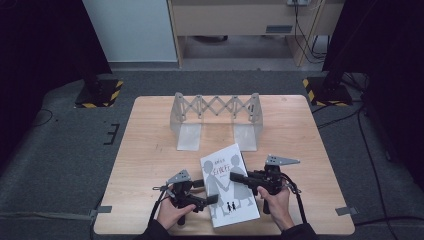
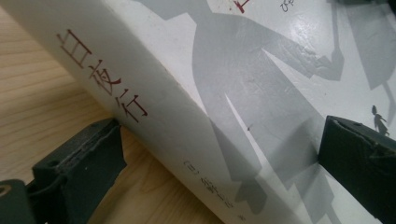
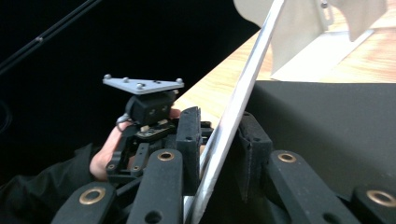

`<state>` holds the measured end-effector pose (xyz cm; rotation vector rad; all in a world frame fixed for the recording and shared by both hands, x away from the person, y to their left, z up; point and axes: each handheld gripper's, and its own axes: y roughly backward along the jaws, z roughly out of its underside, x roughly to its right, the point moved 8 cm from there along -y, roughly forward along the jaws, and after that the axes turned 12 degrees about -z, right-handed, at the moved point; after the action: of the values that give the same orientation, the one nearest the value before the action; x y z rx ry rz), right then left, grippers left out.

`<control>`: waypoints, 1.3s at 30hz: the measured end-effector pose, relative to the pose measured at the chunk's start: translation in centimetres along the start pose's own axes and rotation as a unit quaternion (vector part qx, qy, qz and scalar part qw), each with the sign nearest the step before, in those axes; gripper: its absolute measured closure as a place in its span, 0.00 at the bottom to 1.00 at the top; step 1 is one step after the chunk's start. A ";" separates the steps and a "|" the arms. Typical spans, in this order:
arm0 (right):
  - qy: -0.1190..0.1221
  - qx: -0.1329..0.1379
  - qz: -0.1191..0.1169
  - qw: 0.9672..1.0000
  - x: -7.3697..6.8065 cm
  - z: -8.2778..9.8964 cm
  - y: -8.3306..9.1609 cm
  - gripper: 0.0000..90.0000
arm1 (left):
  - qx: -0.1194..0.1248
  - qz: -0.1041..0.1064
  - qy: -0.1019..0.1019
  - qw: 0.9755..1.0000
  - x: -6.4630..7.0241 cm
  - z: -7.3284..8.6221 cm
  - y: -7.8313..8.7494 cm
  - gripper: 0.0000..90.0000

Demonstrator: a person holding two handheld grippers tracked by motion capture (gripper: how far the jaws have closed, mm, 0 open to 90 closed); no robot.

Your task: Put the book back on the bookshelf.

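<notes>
1. Two hand-held grippers meet at a white book (image 1: 229,186) near the front edge of the wooden table (image 1: 150,150) in the high view. The left gripper (image 1: 212,199) reaches its left edge, the right gripper (image 1: 235,176) lies across its cover. A grey folding rack (image 1: 216,119) stands well behind.
2. One jaw of the left gripper (image 2: 219,154) sits under the book's spine (image 2: 140,98) against the table, the other over the cover; the jaws stand wide, with the book tilted between them.
3. One thin cover edge (image 3: 233,116) is pinched between the narrow jaws of the right gripper (image 3: 219,149). The other gripper and a hand (image 3: 105,156) show beyond.
</notes>
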<state>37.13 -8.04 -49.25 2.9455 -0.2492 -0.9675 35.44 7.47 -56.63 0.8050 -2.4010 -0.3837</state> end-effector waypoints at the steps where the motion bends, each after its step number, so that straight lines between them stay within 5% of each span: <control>1: 0.000 -0.003 -0.005 1.000 0.0 0.0 0.0 0.83 | -0.002 0.011 0.004 1.000 0.1 0.1 -0.1 0.00; 8: -0.009 -0.022 0.000 1.000 0.6 0.3 -0.1 0.82 | -0.028 0.017 0.025 0.999 -0.1 0.5 -0.4 0.00; 12: -0.003 -0.042 0.049 0.998 2.0 0.9 0.2 0.79 | -0.053 0.004 0.051 0.997 -0.5 0.9 -0.8 0.00; 18: 0.035 -0.045 0.079 0.995 2.6 1.1 0.6 0.72 | -0.053 -0.007 0.047 0.997 -0.4 0.9 -0.9 0.01; 23: 0.023 -0.042 0.101 0.994 3.7 1.5 1.3 0.59 | -0.054 -0.014 0.043 0.998 -0.4 0.9 -0.9 0.02; 25: 0.028 -0.047 0.115 0.992 4.0 1.7 1.6 0.58 | -0.054 -0.018 0.042 0.998 -0.4 0.9 -0.9 0.06; 26: 0.026 -0.102 0.187 0.977 5.2 2.8 2.1 0.45 | -0.057 -0.029 0.035 0.997 -0.6 1.0 -0.9 0.09; 28: 0.005 -0.094 0.197 0.976 5.9 3.9 1.7 0.42 | -0.057 -0.031 0.034 0.997 -0.6 1.0 -0.9 0.10; 39: -0.008 -0.087 0.195 0.977 6.3 4.3 1.6 0.37 | -0.054 -0.033 0.040 0.997 -0.6 0.9 -0.9 0.11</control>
<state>39.39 -10.58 -56.30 2.5896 -0.6754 -0.9032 35.67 7.20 -58.02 0.8359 -2.2633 -0.4922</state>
